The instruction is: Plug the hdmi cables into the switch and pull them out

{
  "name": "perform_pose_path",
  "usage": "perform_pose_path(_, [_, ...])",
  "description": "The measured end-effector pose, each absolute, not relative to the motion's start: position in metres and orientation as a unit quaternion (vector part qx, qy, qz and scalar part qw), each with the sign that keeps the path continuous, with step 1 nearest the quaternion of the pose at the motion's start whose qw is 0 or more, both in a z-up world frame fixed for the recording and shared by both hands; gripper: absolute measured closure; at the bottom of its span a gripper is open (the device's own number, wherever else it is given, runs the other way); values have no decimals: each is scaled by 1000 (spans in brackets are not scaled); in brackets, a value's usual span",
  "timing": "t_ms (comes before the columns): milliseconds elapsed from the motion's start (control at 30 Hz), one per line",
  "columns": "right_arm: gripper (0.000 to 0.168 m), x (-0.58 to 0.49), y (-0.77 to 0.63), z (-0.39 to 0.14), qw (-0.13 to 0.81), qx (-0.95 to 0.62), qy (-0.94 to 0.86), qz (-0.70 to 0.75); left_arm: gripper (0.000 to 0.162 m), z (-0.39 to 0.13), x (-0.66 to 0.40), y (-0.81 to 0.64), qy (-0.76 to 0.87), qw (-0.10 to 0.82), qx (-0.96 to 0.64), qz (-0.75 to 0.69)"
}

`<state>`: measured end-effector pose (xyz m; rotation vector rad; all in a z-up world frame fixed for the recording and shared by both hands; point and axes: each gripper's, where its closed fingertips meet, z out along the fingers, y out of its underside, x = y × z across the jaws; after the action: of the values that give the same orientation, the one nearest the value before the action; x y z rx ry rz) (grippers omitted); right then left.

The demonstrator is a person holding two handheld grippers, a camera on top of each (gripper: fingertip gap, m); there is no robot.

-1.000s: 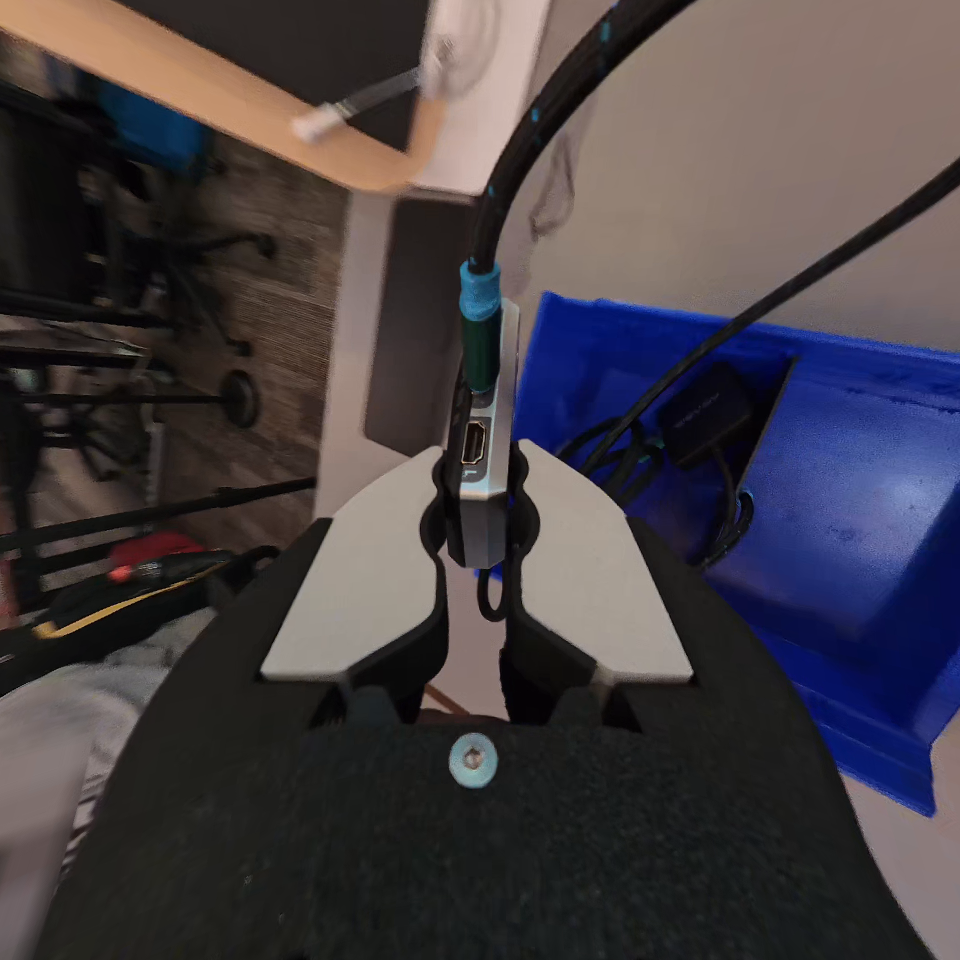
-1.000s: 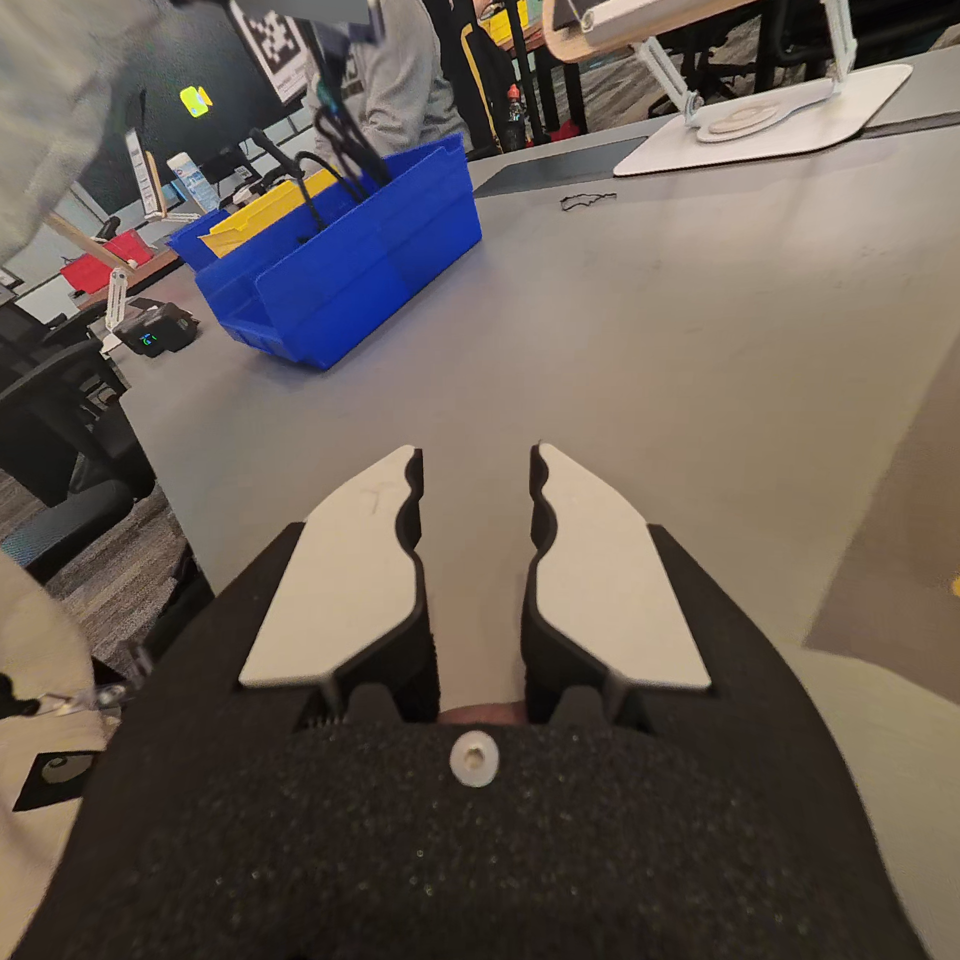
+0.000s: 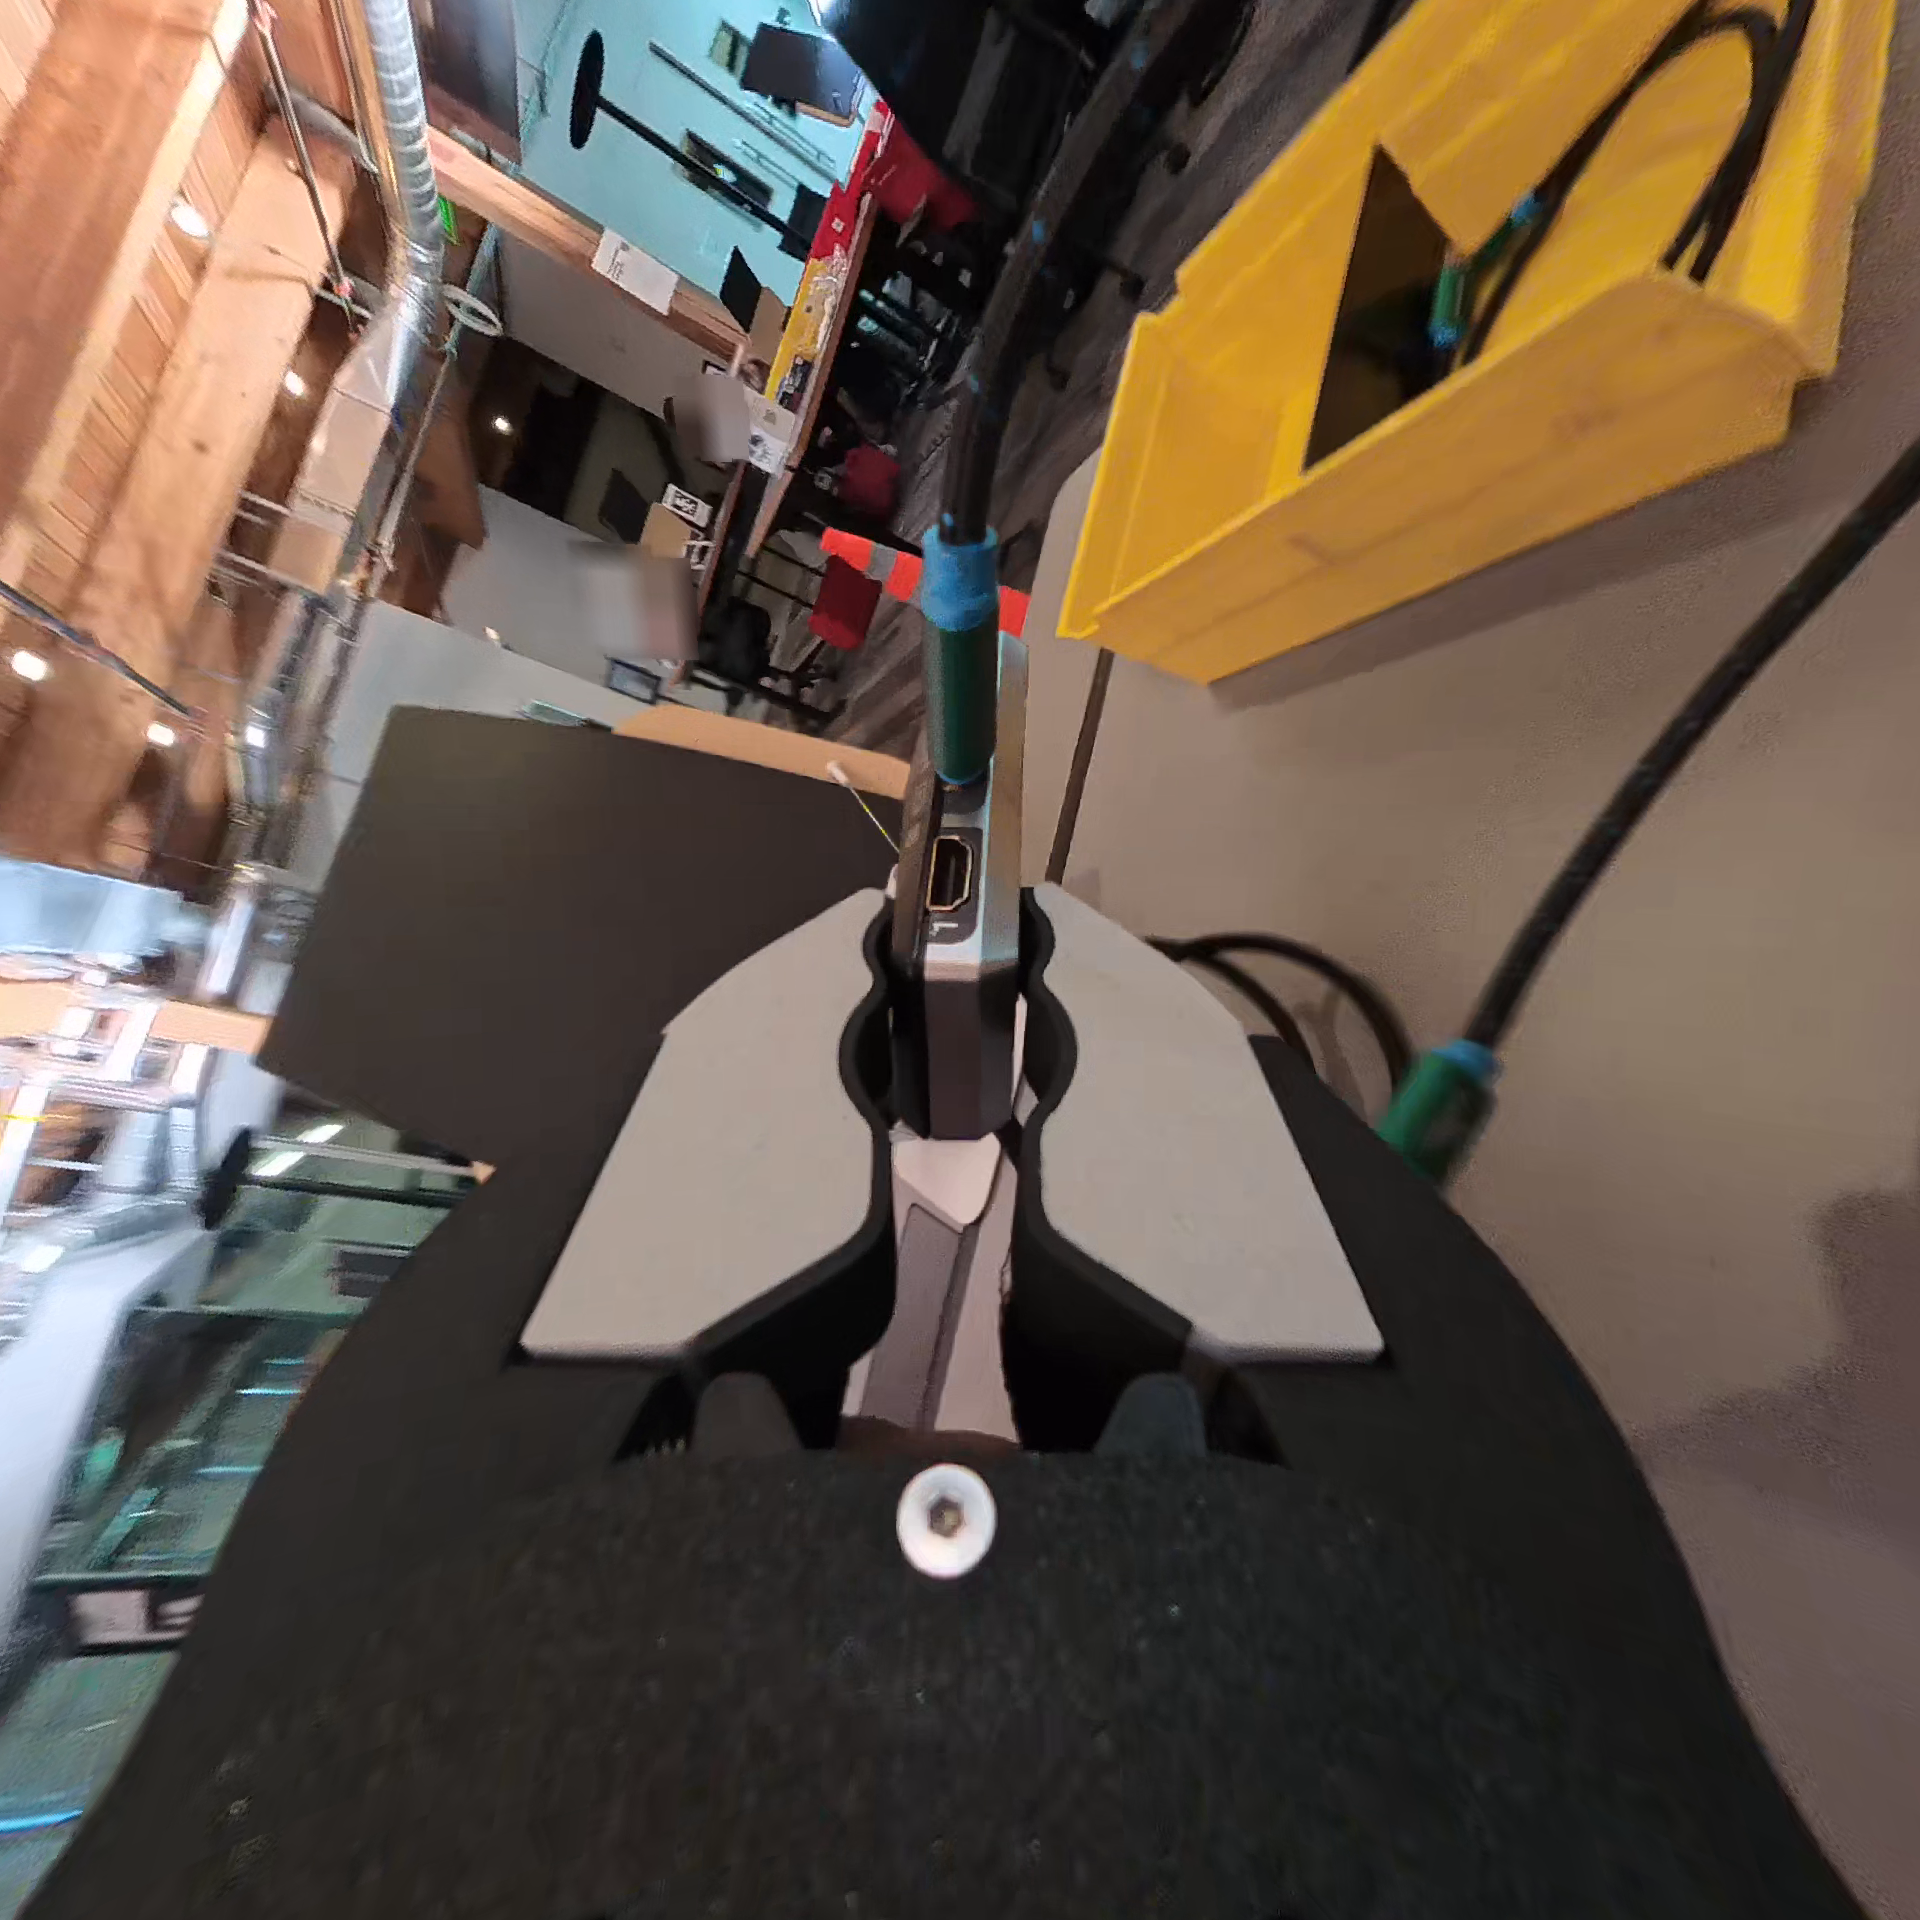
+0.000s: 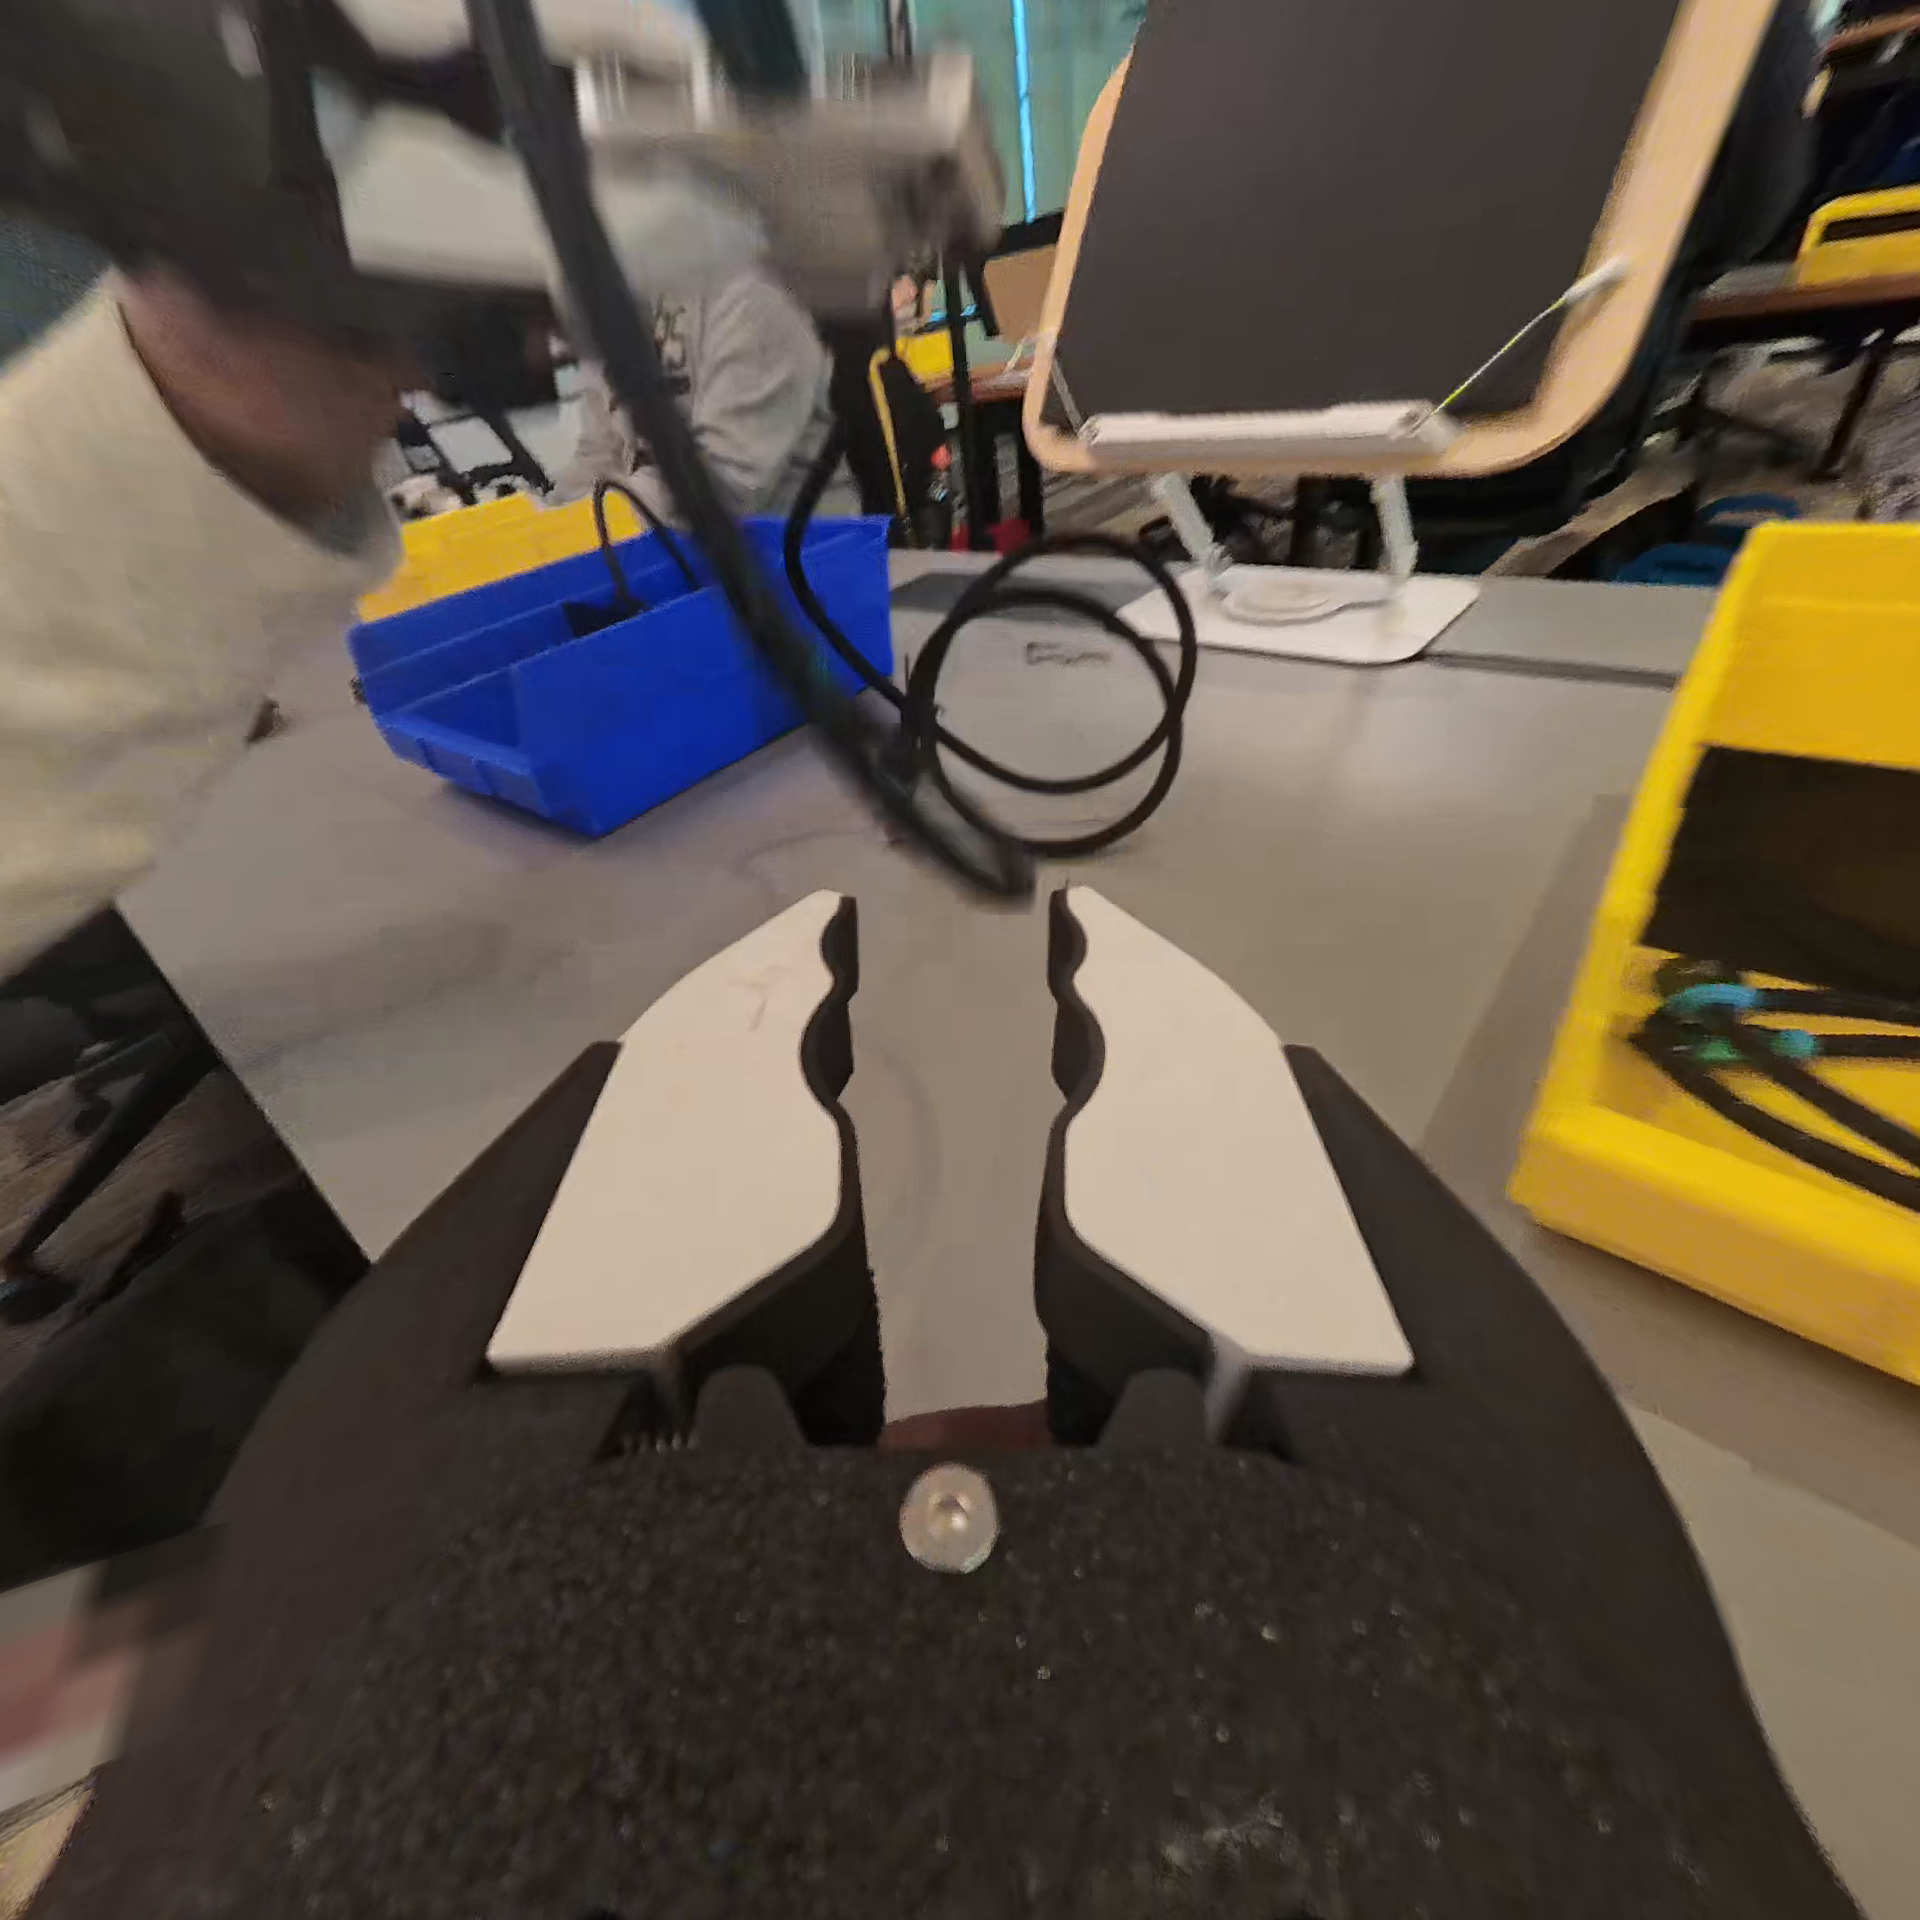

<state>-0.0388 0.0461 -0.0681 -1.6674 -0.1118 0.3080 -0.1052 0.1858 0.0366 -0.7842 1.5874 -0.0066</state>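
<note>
While clamped on the switch (image 3: 961, 997), left gripper (image 3: 956, 925); right gripper (image 4: 951, 935) gaping, cable (image 4: 1049, 717) seemingly at twelve o'clock.

Counted across both views: 2 grippers, the left gripper (image 3: 956, 935) and the right gripper (image 4: 951, 914). 1 HDMI switch (image 3: 961, 997), with 1 empty port (image 3: 951, 871) showing. 1 plugged HDMI cable (image 3: 961, 665) at 12 o'clock, 1 loose green plug (image 3: 1439, 1107) at 3 o'clock. 2 yellow bins (image 4: 1766, 935), (image 4: 488, 545) and 1 blue bin (image 4: 623, 717) at 10 o'clock.
</note>
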Motion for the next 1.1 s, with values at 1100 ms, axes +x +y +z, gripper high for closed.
perform_pose_path(1100, [147, -78, 85, -51, 583, -798, -73, 135, 140, -53, -92, 110, 677, 687, -255, 67])
